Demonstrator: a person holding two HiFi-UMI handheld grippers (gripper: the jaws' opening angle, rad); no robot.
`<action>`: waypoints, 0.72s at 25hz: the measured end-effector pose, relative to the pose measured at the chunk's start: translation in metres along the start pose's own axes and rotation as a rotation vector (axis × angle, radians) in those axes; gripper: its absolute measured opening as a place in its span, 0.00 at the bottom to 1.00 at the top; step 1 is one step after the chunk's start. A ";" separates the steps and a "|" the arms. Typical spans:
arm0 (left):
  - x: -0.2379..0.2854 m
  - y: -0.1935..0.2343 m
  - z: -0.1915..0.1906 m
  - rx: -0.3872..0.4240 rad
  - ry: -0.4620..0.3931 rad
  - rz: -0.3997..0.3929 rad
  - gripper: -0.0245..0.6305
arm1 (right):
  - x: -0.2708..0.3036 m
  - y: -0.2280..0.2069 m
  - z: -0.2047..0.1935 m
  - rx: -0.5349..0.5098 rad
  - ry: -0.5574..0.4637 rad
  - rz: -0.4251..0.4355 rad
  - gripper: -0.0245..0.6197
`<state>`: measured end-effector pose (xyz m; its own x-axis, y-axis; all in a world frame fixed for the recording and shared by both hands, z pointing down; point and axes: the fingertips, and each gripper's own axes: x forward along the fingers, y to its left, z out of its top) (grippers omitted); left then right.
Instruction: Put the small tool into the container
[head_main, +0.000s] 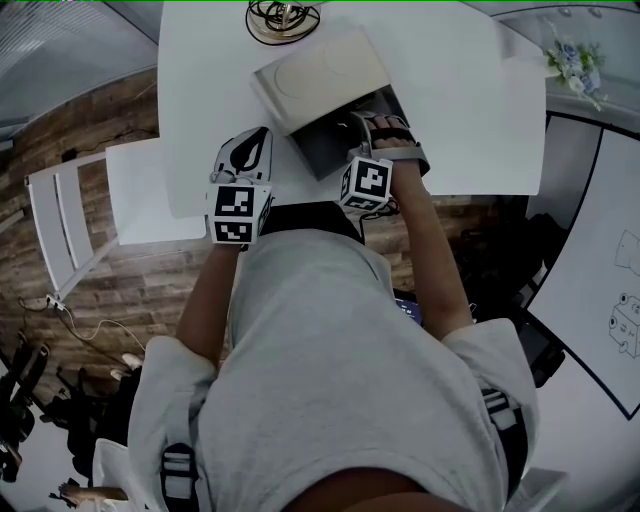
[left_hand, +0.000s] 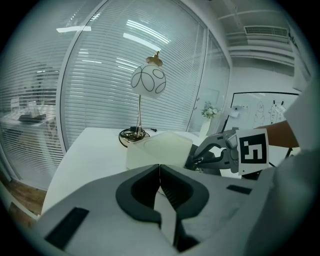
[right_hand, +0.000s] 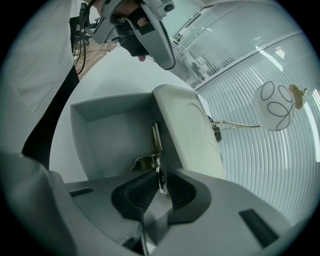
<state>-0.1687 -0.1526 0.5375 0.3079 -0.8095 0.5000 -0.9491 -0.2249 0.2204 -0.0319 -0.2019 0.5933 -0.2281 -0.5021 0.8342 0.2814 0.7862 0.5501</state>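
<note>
A grey open box (right_hand: 110, 135) with its pale lid (right_hand: 185, 130) raised sits on the white table (head_main: 460, 100). My right gripper (right_hand: 160, 182) points down into the box and is shut on a small thin metal tool (right_hand: 156, 150), whose tip and bent lever stick out over the box floor. In the head view the right gripper (head_main: 383, 128) hangs over the box (head_main: 325, 150), at its right side. My left gripper (left_hand: 160, 172) is shut with nothing in it, and it rests left of the box (head_main: 250, 152).
A lamp with a white globe shade (left_hand: 148, 80) and a coiled cable at its base (head_main: 283, 20) stands behind the box. A white chair (head_main: 60, 220) stands at the table's left edge. A vase of flowers (head_main: 575, 60) is at the far right.
</note>
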 end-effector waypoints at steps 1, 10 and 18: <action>0.000 -0.001 -0.001 -0.001 0.000 -0.001 0.07 | -0.001 0.001 0.000 0.008 -0.001 0.007 0.11; -0.004 -0.006 -0.008 0.003 0.014 -0.015 0.07 | -0.004 0.010 0.000 0.052 0.009 0.052 0.27; -0.009 -0.009 -0.011 0.011 0.013 -0.028 0.07 | -0.012 0.015 0.000 0.108 0.010 0.067 0.27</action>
<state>-0.1619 -0.1376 0.5403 0.3355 -0.7956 0.5045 -0.9407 -0.2538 0.2252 -0.0254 -0.1842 0.5917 -0.2024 -0.4501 0.8697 0.1939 0.8521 0.4861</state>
